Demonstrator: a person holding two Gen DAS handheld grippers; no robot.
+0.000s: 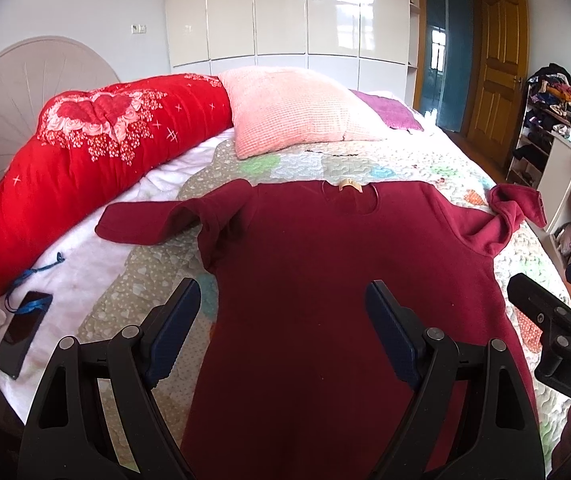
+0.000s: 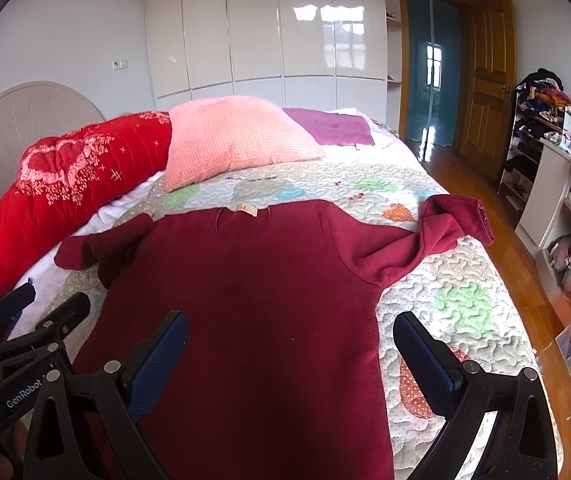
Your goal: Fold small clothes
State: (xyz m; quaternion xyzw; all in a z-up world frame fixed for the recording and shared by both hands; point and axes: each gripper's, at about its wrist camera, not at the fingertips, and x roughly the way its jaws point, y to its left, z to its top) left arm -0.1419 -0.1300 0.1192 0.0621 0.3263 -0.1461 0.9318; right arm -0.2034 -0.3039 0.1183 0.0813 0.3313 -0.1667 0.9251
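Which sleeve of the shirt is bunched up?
The sleeve on the door side, nearer the right gripper: its cuff is flipped over. The other sleeve lies flatter.

Dark red top (image 1: pixel 325 280) flat on quilt (image 1: pixel 133 292), left gripper (image 1: pixel 283 308) fingers (image 1: pixel 177 316) apart.

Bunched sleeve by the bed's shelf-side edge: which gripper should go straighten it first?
Right. The right gripper is open over the shirt's side nearest that crumpled sleeve, with clear quilt between. The left gripper would have to cross the whole shirt.
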